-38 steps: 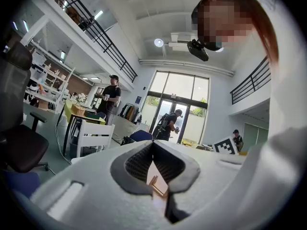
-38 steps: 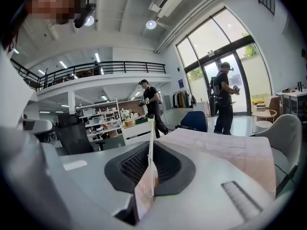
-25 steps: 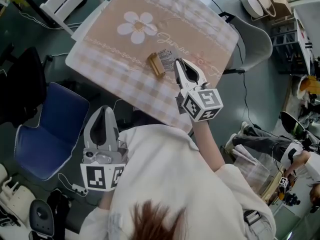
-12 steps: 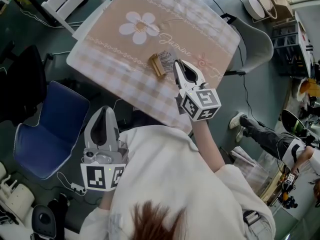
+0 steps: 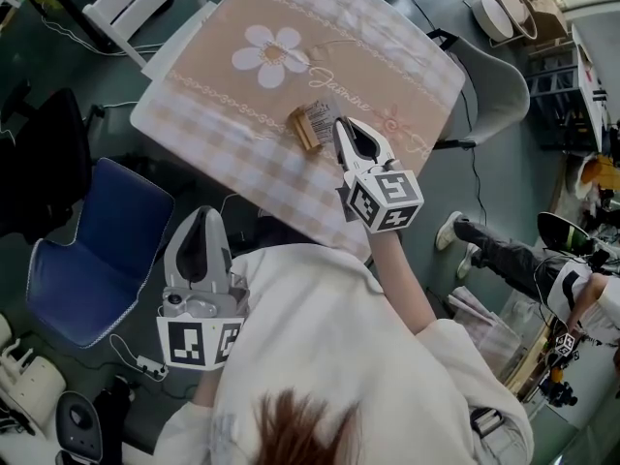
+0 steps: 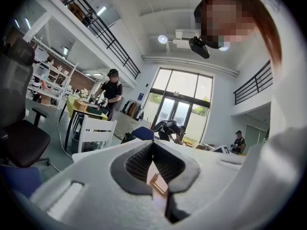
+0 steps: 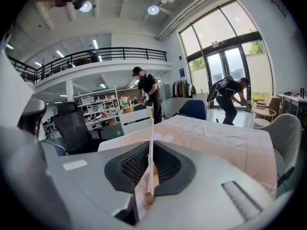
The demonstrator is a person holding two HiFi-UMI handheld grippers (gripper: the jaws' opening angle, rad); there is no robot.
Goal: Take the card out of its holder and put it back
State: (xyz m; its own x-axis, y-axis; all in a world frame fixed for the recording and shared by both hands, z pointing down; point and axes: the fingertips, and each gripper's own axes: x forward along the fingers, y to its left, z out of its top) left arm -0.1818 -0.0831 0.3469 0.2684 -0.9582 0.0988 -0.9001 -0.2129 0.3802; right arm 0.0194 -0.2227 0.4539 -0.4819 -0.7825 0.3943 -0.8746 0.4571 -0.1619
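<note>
The card [image 5: 320,116] is pinched edge-on between the closed jaws of the right hand-held gripper [image 5: 341,129]. It is held over the tabletop [image 5: 232,153], just beside the wooden holder [image 5: 302,127], which rests on that tabletop. The left hand-held gripper [image 5: 201,216] is kept well apart from the tabletop, near the person's body, with its jaws brought together and nothing clamped.
</note>
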